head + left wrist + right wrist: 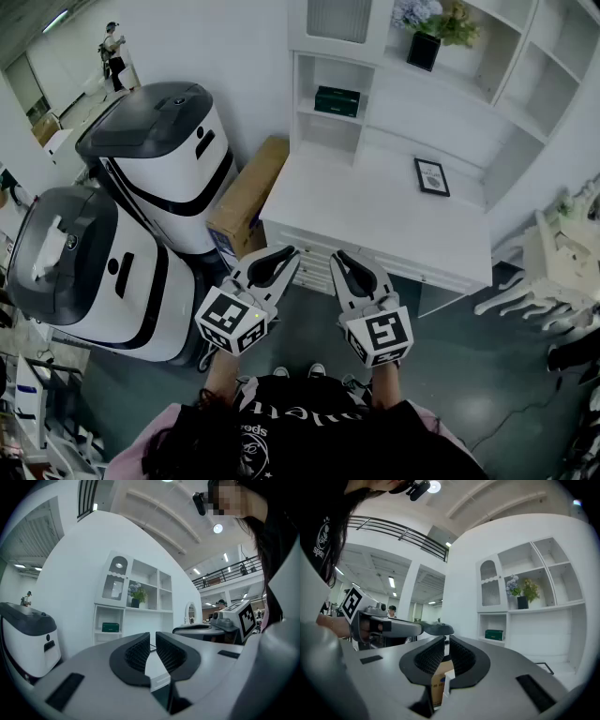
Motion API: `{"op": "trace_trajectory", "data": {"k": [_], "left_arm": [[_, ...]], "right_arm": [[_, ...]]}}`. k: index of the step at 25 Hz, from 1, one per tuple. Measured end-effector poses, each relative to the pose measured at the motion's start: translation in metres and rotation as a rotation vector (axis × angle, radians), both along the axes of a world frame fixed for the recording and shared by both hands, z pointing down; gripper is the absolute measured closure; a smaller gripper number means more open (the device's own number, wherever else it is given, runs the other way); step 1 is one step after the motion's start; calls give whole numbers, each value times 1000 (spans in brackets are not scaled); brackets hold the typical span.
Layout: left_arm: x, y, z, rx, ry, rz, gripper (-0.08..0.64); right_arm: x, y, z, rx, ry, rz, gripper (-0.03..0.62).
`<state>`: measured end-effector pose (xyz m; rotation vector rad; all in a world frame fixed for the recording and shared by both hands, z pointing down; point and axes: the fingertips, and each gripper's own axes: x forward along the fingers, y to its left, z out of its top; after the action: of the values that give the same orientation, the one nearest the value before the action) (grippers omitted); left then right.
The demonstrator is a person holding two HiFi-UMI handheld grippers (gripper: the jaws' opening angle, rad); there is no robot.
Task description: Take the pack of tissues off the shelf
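Note:
A dark green pack of tissues (337,100) lies in a low cubby of the white shelf unit (328,131), also in the left gripper view (110,627) and the right gripper view (494,634). My left gripper (284,255) and right gripper (343,260) hang side by side in front of the white desk (375,211), well short of the shelf. Both are shut with nothing between the jaws. The left gripper (153,638) points toward the shelf. The right gripper (446,642) points toward the shelf too, with the left gripper's tip (436,629) beside it.
Two large white-and-black machines (169,155) (89,272) stand at the left, with a cardboard box (248,192) against the desk's side. A framed picture (431,176) lies on the desk. A potted plant (427,37) sits on a higher shelf. White ornate furniture (548,267) stands at the right.

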<state>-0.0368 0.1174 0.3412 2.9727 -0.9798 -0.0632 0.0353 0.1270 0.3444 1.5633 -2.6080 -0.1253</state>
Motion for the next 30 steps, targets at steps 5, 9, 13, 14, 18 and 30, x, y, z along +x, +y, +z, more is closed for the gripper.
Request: {"op": "trace_trajectory", "data": {"k": [5, 9, 13, 14, 18, 30], "left_arm": [[2, -3, 3, -5, 7, -6, 511], [5, -4, 6, -15, 8, -11, 511], [13, -6, 9, -27, 11, -10, 511], [15, -7, 10, -27, 11, -9, 511], [27, -12, 11, -27, 8, -7, 511], [75, -18, 18, -28, -11, -15, 511]], "right_arm": [[7, -4, 2, -1, -8, 14, 526], [15, -6, 3, -4, -26, 28, 526], [27, -10, 8, -16, -23, 44, 526], [31, -11, 10, -20, -23, 48, 526], [45, -17, 14, -30, -27, 59, 526], [87, -27, 25, -42, -30, 25, 526]]}}
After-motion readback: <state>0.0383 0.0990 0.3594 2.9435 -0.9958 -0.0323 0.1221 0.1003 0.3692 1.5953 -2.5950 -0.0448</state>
